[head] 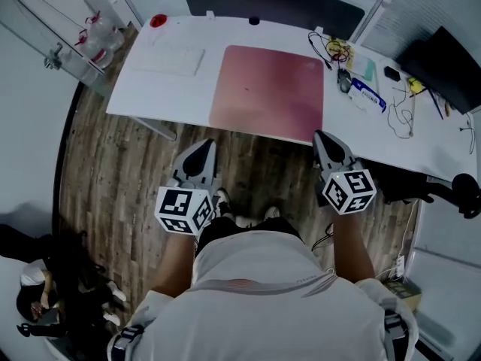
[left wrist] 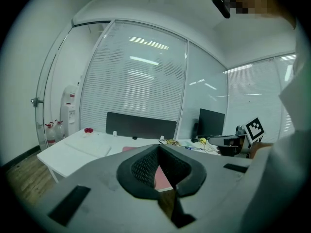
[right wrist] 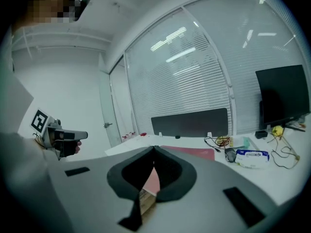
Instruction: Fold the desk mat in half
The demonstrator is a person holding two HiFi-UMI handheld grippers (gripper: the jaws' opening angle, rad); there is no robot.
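Pink, the desk mat point(head: 267, 92) is shown whole only in the head view, flat on the white desk point(head: 135, 100). In the left gripper view, the left gripper point(left wrist: 158, 148) is seen with jaws together, empty. In the right gripper view, the right gripper point(right wrist: 154, 149) is likewise closed on nothing. The print on a white packet point(right wrist: 251, 155) cannot be read.

Matt pink desk mat point(head: 267, 92), perhaps leatherette; smooth white table point(head: 150, 89); wood-grain floor point(head: 113, 171), slightly glossy.

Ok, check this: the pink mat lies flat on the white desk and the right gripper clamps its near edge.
Wrong on the grip. The mat lies flat on the desk, but the right gripper is shut on nothing, the mat ahead of it; the right gripper view shows this.
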